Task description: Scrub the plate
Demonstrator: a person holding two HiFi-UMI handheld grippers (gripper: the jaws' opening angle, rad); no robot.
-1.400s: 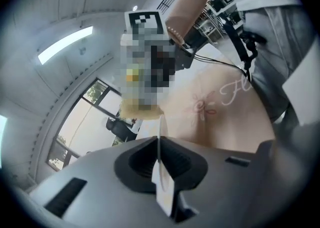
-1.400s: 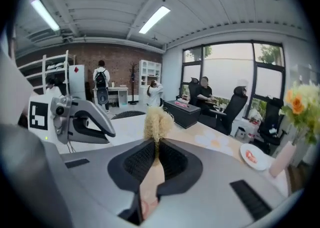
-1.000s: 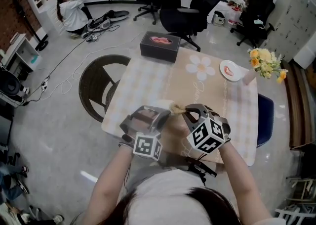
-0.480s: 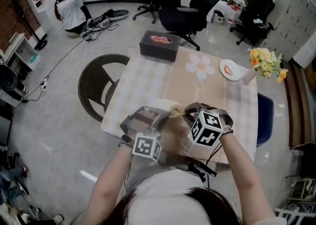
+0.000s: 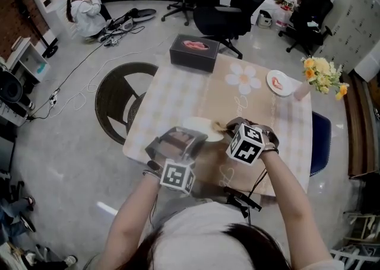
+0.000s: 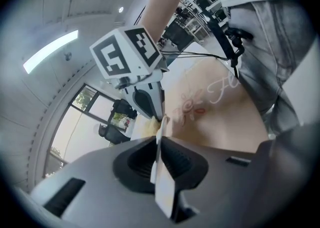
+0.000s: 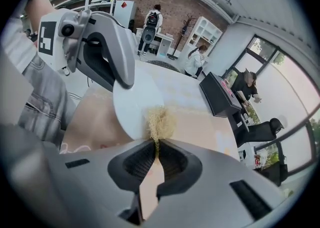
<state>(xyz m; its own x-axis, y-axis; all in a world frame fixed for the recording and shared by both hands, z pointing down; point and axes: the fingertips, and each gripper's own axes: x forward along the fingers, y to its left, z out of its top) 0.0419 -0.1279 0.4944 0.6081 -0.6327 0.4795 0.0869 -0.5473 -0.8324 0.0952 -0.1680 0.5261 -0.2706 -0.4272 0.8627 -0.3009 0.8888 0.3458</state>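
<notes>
Fingers [image 6: 132, 164] of the left gripper [image 5: 189, 137] clamp the plate [image 7: 137, 106] edge-on over the table's [image 5: 178, 94] near edge. The right gripper [image 7: 156, 153] pinches a scrubber [image 7: 160, 122] against it. Scrubbing seems underway, not finished.

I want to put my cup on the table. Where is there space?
The biggest bare patch of table lies between the black box and the white plate. Another runs down the right side, below the small dish and flowers. The near edge is crowded: the left gripper holds the plate, the right gripper a scrubber.
</notes>
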